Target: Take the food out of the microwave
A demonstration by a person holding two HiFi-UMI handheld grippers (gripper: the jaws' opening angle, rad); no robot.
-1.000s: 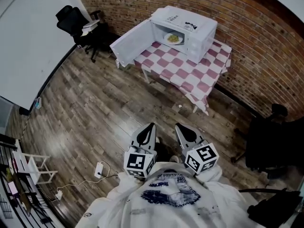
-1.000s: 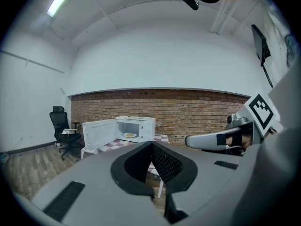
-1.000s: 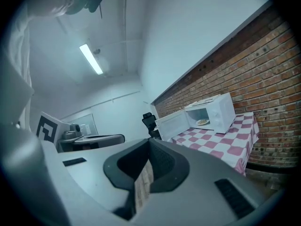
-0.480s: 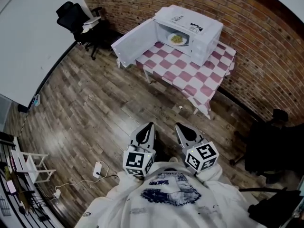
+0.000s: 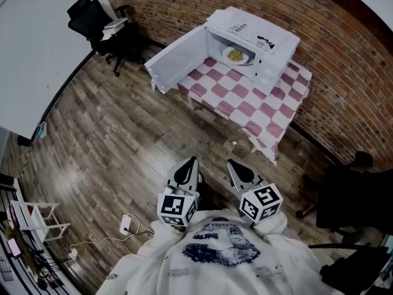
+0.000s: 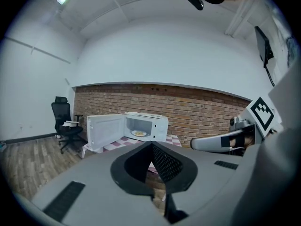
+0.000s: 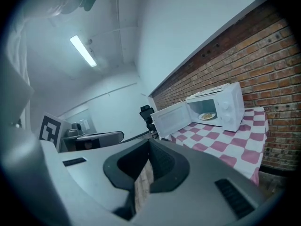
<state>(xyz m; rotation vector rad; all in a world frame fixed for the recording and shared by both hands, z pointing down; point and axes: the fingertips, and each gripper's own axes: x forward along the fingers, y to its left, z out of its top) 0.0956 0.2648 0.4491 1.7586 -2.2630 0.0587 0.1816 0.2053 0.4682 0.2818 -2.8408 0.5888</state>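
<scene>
Floor (image 5: 110,140) showing worn wood planks, slight sheen catching light. Wall (image 5: 344,66) looking rough, matt red brick. Microwave (image 5: 252,39) showing smooth white casing, faintly glossy. Tablecloth (image 5: 245,100) hanging as soft checked cloth. Left gripper (image 5: 195,160) and right gripper (image 5: 229,162) showing smooth matt grey plastic, black ribbed pads (image 6: 164,163). Sweatshirt (image 5: 221,263) looking soft white printed cloth.

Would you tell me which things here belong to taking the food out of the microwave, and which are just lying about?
Job: microwave, its open door, plate of food, checked table, left tongs, right tongs.
Lying about: black chair, adapter with cable, white rack.
</scene>
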